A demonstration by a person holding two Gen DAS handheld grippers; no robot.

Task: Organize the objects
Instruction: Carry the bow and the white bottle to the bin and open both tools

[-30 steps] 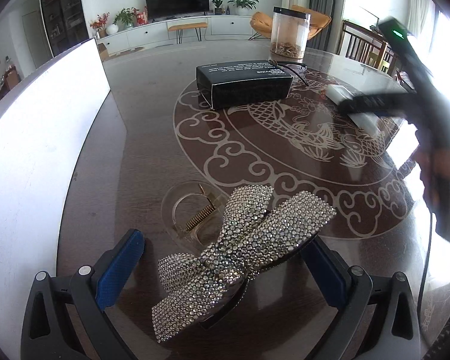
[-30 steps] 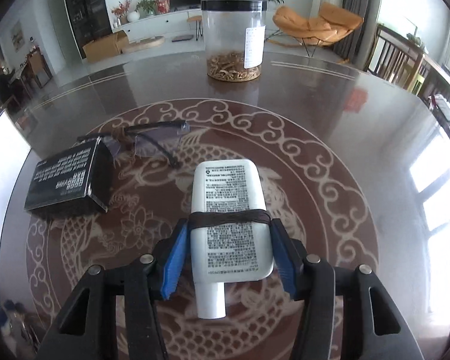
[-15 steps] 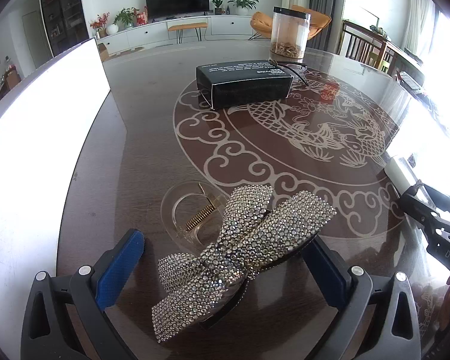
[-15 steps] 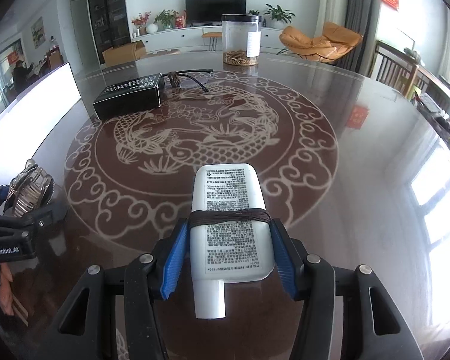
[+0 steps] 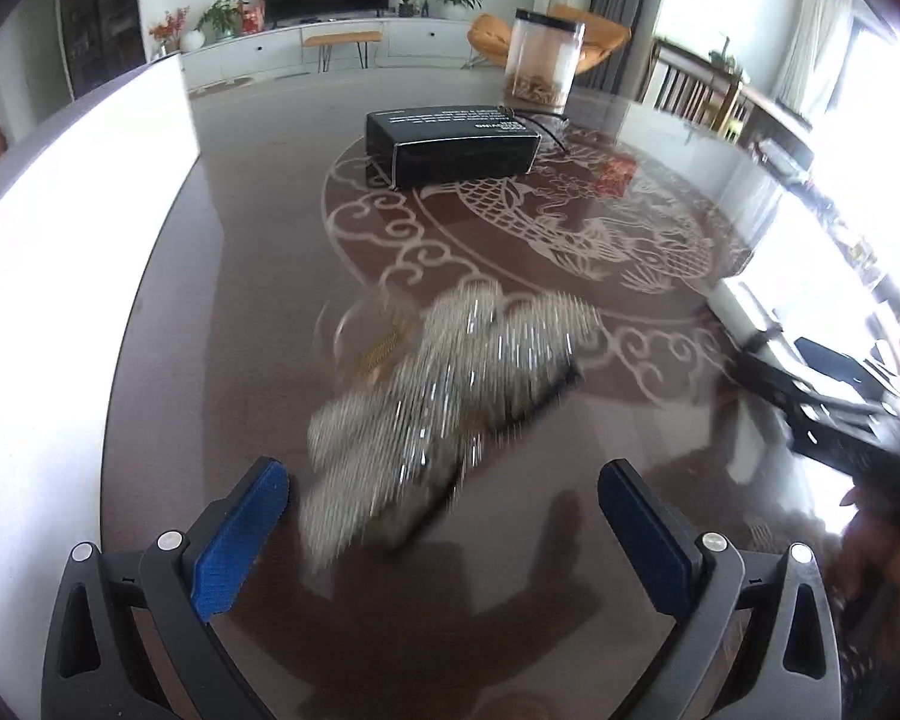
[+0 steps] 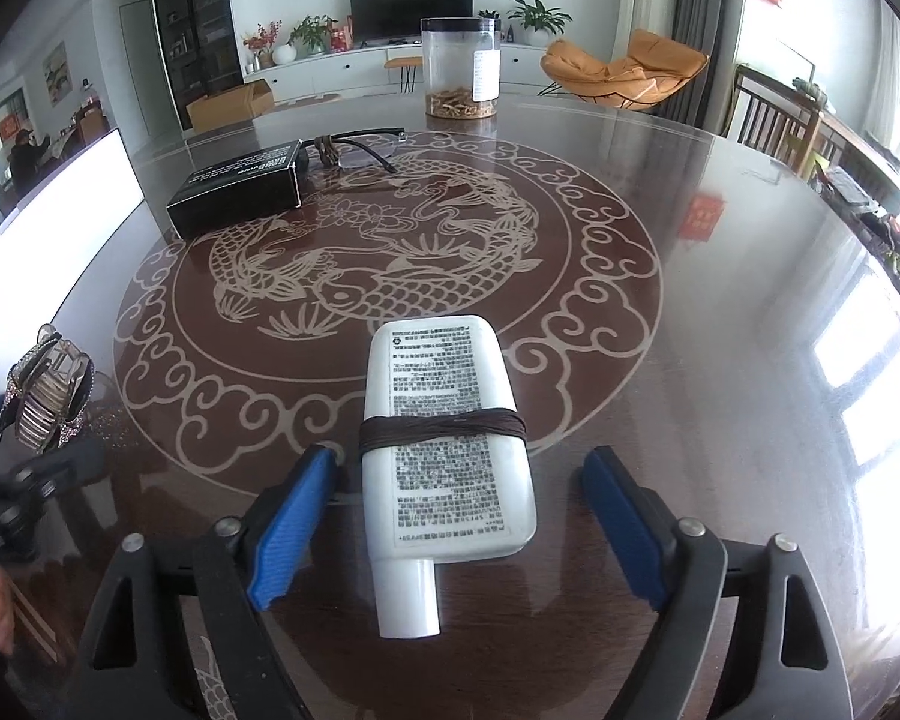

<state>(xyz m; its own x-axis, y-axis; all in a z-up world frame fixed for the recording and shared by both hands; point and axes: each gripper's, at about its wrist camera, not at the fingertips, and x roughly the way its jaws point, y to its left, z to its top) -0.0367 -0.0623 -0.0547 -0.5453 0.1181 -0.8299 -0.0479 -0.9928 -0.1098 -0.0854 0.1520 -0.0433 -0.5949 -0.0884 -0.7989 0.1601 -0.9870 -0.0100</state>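
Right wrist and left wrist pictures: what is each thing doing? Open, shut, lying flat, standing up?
White tube: lying flat on the table, string wrapped round it, cap towards the camera.
Right claw: opening, pads off the tube.
Left claw: open, holding nothing.
Sparkly bow clip: lying on the table, blurred.
Black box: lying flat, closed.
Clear jar: upright, lid on.

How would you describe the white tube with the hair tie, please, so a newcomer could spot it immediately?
On the dark round table with the pale fish inlay, look at the near rim of that pattern. The white tube lies flat there between the right gripper's opening jaws, cap toward the camera. It alone is white, printed with small text, and wrapped by a dark brown hair tie.
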